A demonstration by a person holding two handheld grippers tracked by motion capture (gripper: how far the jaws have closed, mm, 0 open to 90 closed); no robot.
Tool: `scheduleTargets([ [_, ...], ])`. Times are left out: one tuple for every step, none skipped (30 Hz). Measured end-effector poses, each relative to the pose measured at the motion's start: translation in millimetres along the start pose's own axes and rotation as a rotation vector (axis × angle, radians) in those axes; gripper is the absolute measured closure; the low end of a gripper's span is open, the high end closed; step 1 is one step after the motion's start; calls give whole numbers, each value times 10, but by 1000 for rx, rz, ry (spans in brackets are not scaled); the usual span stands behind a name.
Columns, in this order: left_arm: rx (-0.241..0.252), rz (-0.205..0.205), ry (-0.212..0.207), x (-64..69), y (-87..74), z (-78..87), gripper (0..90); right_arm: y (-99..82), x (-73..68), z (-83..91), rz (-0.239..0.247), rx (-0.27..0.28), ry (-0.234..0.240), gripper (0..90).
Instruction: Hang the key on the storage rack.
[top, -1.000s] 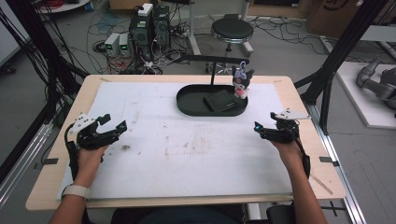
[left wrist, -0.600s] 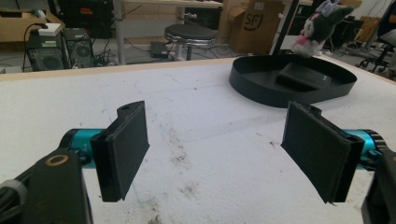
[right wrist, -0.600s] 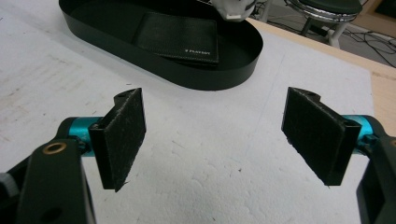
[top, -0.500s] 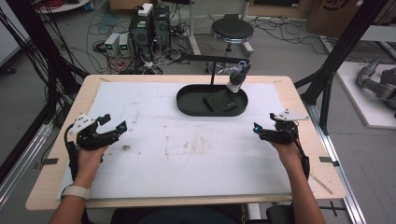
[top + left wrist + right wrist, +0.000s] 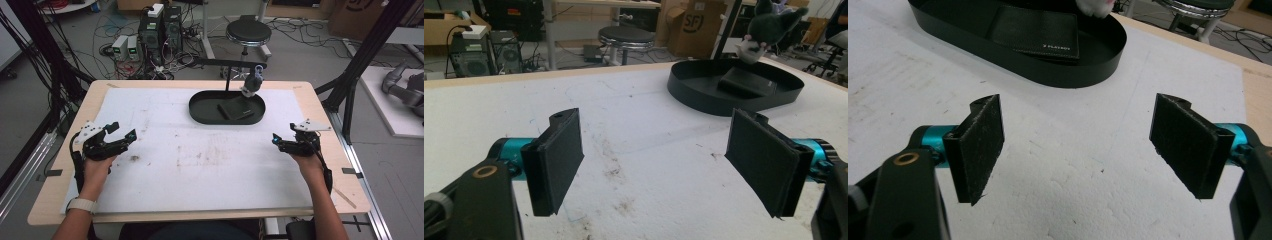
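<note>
Left gripper (image 5: 123,136) and right gripper (image 5: 276,140) held low over white mat (image 5: 200,165), well apart, jaws spread wide, nothing between them. Black wallet (image 5: 1035,35) found lying flat inside oval black tray (image 5: 197,111) at far side; plush toy (image 5: 251,82) at tray's far rim. Likely hazard: jaw catching tray wall on approach, or slipping off the flat wallet.

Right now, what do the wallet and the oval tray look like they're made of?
The wallet looks like black grained leather or a leather imitation: pebbled surface, small light lettering. The tray seems thin matte black plastic or painted metal, with smooth, even walls; I can't tell which.
</note>
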State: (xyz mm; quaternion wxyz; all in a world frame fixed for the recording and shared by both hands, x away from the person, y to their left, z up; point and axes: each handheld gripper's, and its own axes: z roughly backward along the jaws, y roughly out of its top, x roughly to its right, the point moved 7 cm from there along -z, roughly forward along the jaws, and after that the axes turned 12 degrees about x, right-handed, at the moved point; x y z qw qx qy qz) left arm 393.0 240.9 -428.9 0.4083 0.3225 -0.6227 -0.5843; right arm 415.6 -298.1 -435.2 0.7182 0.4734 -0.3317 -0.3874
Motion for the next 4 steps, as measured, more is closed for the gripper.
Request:
scheduleTargets([
  [1,3,2,0,1,0,223,-2,-7,-3,0,-2,2,222],
  [2,3,4,-4,2,0,223,-3,-10,-3,0,-4,3,222],
  [2,4,4,-3,1,0,223,-3,-13,-6,3,-3,4,222],
  [1,4,5,-3,1,-1,223,-4,-15,-5,3,-4,6,221],
])
